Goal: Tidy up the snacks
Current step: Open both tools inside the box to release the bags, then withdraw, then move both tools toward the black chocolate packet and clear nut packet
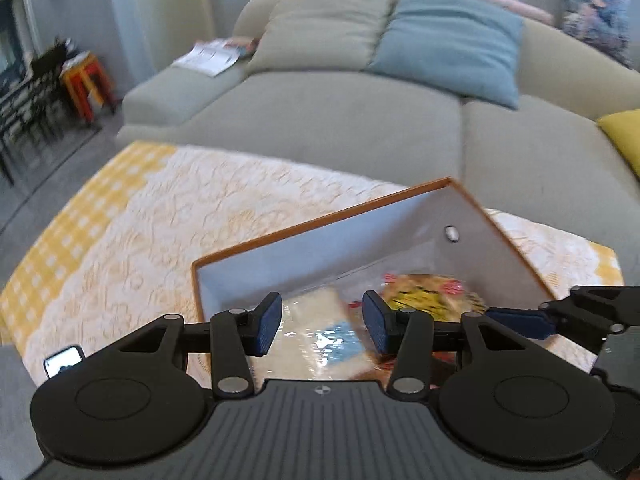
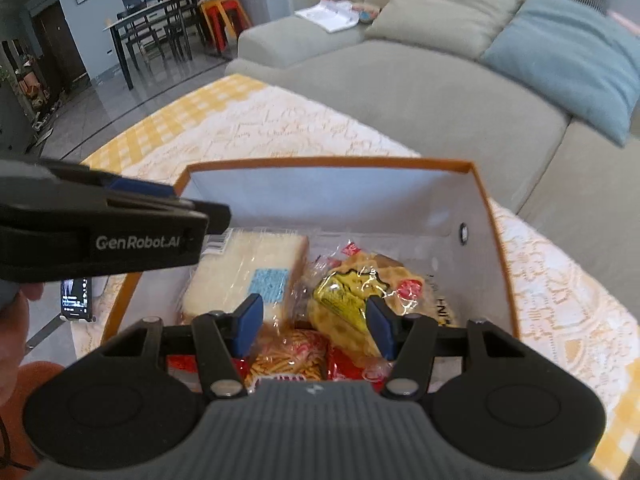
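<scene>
**A:** From my right wrist feed I see the orange-rimmed, white-lined cardboard box (image 2: 492, 224) on the yellow-and-white lace tablecloth (image 2: 280, 128), snacks lying inside: a clear-wrapped slab of white bread with a blue label (image 2: 244, 276) at the left, a wrapped waffle pack with a yellow label (image 2: 360, 292) just beside it on the right, and a red bag of thin sticks (image 2: 292, 356) nearest the camera.

**B:** My left feed shows only the bread (image 1: 320, 332) and part of the waffles (image 1: 428, 292); the red bag is hidden by the housing.

**A:** I have the right gripper (image 2: 314, 326) above the box with its jaws released and nothing between them.

**B:** The left gripper (image 1: 320, 326) is likewise spread wide over the bread and empty. At my right edge I see your gripper's (image 1: 528, 322) blue pad, side-on.

**A:** And yours (image 2: 188, 200) crosses my left side over the box's near-left corner. Beyond are the grey sofa (image 2: 400, 80) with a blue cushion (image 2: 568, 52), a smartphone (image 2: 76, 292) beside the box, and a dark dining table (image 2: 148, 12).
</scene>
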`<state>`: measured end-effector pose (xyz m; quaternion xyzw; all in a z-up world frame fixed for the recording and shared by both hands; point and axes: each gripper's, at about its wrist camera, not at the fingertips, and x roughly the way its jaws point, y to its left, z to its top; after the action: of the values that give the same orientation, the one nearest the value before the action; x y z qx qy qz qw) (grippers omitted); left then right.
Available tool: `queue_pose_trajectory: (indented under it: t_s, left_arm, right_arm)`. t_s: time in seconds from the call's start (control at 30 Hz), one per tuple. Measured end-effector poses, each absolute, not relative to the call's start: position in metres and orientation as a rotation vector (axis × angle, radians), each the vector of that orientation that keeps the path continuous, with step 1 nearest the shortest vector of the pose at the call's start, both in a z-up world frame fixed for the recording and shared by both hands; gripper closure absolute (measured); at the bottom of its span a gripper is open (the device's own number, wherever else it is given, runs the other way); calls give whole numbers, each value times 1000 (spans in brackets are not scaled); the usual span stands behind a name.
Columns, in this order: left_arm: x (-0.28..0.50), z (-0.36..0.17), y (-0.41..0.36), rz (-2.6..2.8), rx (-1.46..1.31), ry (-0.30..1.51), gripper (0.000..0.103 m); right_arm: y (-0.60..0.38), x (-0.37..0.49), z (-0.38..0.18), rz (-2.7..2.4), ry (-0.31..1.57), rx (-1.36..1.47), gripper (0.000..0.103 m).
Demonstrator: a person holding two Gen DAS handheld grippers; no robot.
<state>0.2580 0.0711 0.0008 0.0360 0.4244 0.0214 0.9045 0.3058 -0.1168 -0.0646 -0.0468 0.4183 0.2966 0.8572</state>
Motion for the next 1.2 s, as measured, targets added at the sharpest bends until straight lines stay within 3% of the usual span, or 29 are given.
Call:
queue_pose_trajectory:
  t_s: [0.53,0.87,1.2]
  left_arm:
    - [181,0,13,-182,165,859,48]
    - [144,-41,-11,-313,203,909,48]
    - [139,-72,-36,-394,199,938,48]
  right_arm:
    - [-181,190,-51,481,702,-142,47]
    - [-217,124,-102,338,726,-138,47]
    - [-239,120,-142,222,798,-112,47]
